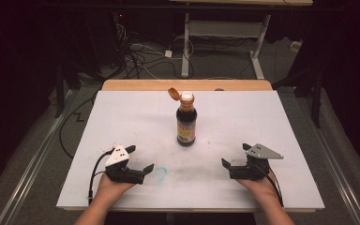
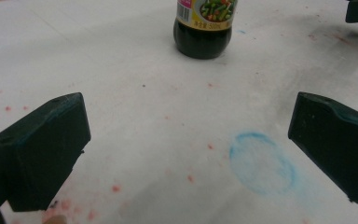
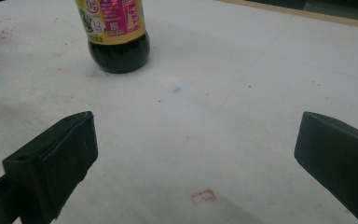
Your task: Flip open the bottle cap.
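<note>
Dark sauce bottle (image 1: 186, 123) stands upright mid-worktop, a bit toward the far edge, well apart from both grippers; its orange flip cap (image 1: 174, 93) hangs open to one side of the neck. Looks nearly full of dark liquid, so probably fairly heavy, and top-heavy if taken high; the body seems rigid plastic or glass, can't tell which, with a glossy label that may slip. Best hold is likely the labelled mid-body below the shoulder, kept upright since the open spout could spill. Left gripper (image 1: 140, 160) and right gripper (image 1: 235, 155) rest near the near edge, jaws wide apart, nothing between them. Both gripper views crop the bottle at the label, label text unreadable. White worktop (image 1: 272, 122) has a faint blue ring stain (image 2: 261, 161) and reddish specks.
</note>
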`<move>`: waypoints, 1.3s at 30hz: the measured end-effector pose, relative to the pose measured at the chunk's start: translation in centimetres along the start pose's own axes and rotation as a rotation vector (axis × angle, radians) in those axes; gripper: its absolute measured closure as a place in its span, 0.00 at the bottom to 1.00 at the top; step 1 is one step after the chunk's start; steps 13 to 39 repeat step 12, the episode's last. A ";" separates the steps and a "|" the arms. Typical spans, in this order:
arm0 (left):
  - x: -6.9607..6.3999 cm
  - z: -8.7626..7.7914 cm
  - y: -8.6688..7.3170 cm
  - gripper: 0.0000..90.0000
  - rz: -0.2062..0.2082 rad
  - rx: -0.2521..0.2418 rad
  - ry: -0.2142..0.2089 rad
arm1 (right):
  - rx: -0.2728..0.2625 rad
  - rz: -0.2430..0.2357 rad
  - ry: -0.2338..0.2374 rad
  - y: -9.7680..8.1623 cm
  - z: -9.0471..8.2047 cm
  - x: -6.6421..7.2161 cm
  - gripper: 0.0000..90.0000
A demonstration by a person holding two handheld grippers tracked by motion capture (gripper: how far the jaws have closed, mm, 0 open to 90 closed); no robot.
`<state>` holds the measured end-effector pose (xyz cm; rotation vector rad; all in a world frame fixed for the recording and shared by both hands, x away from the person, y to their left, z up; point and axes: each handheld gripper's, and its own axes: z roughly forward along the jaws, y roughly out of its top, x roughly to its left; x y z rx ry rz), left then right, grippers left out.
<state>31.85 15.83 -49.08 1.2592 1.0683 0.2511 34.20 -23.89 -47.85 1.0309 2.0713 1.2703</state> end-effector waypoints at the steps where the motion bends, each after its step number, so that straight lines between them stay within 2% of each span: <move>1: -0.1 -0.4 -0.2 0.00 0.009 -0.002 0.001 | -0.001 -0.005 -0.003 -0.2 -0.3 0.1 0.00; 4: -0.4 -1.0 -0.5 0.00 0.034 -0.009 0.005 | -0.011 -0.005 -0.003 -0.5 -0.9 0.3 0.00; 12: -0.3 -1.2 -0.4 0.00 0.011 -0.017 -0.006 | -0.015 -0.005 0.000 -0.4 -0.7 0.3 0.00; 39: -0.3 -1.2 -0.4 0.00 0.011 -0.017 -0.006 | -0.015 -0.005 0.000 -0.4 -0.7 0.3 0.00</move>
